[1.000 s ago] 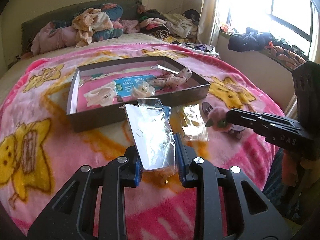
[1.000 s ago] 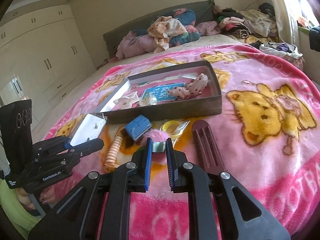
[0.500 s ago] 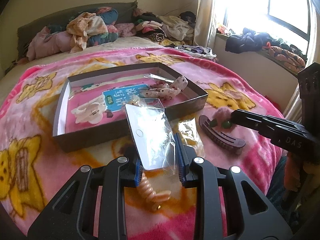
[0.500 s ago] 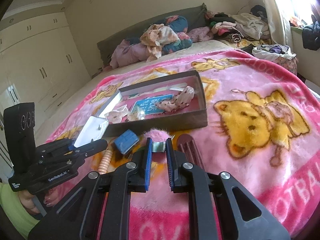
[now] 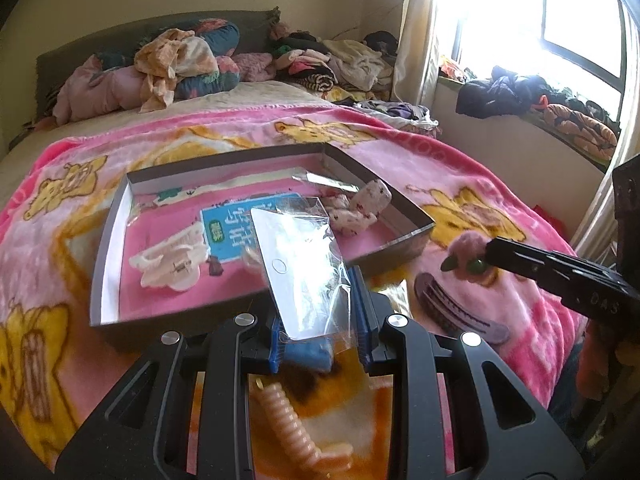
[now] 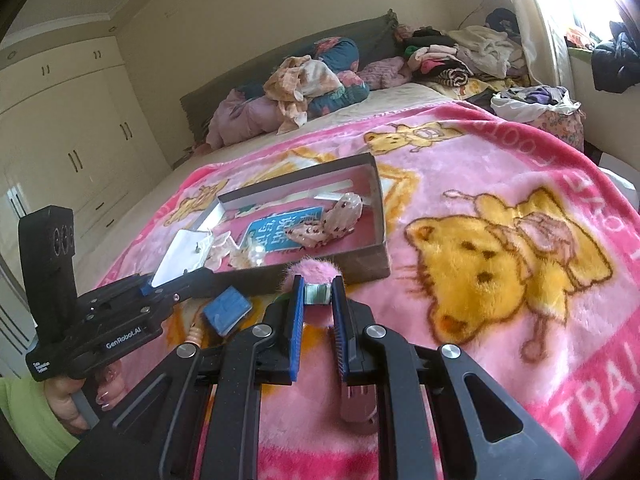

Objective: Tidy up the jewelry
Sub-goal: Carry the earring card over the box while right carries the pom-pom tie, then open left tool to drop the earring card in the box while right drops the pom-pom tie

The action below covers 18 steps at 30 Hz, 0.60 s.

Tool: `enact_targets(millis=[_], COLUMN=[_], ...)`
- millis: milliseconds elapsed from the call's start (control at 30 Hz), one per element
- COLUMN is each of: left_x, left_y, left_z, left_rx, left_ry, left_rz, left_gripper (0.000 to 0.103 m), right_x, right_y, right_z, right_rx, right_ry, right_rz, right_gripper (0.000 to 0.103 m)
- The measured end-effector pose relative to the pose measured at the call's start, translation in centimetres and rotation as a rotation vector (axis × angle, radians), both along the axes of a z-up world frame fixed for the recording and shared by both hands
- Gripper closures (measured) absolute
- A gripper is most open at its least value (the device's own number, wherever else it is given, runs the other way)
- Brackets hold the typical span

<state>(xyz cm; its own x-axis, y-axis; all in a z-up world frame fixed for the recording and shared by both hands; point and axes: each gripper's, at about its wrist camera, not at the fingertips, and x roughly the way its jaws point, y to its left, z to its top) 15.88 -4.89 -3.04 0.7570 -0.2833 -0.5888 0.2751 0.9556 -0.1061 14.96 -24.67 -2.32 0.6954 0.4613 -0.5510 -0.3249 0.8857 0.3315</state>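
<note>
Here, a fuzzy pink blanket (image 6: 460, 184) with yellow cartoon bears covers a bed. On it sits a shallow, rectangular cardboard tray (image 5: 116, 216) with thin upright walls and a pink floor. Inside lie a pale claw hair clip (image 5: 170, 256), a blue printed card (image 5: 236, 228) and a spotted fabric bow (image 5: 356, 210).

The left gripper (image 5: 318, 320) is clamped on a clear, crinkly plastic packet (image 5: 298, 268) holding a white backing card. The packet stands tilted, its upper end reaching over the tray's near wall. Below the fingers lie a small blue box (image 5: 308, 354) and a ribbed peach hair clip (image 5: 296, 432) on the blanket.

The right gripper (image 6: 316, 300) is closed on the small metal clip of a fluffy pink pom-pom (image 6: 314, 272), which is just in front of the tray's near wall; whether it touches the wall cannot be told. A dark maroon comb-toothed barrette (image 5: 456, 312) lies on the blanket between the two grippers, outside the tray.

The middle of the tray's floor shows bare pink between the claw clip and the bow. Rumpled clothes (image 6: 304, 84) are heaped at the far end of the bed.
</note>
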Motion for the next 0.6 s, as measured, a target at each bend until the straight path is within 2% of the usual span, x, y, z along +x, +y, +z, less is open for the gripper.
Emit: enact_targets(millis=[400,600], left_x=[3.2,4.9], left_y=[1.2,2.1], left_z=[1.5,1.6], left_rx=[-0.003,-0.008], left_ry=[-0.042,-0.038], left_rz=[0.044,0.07], left_gripper=[0.083,0.083], right_x=[3.1,4.8], right_y=[0.6,1.1], right_z=[0.3,0.3], right_rx=[-0.021,-0.035], right_ry=[0.0,0.0], right_rz=[-0.005,-0.004], right_gripper=[0.09,0.09])
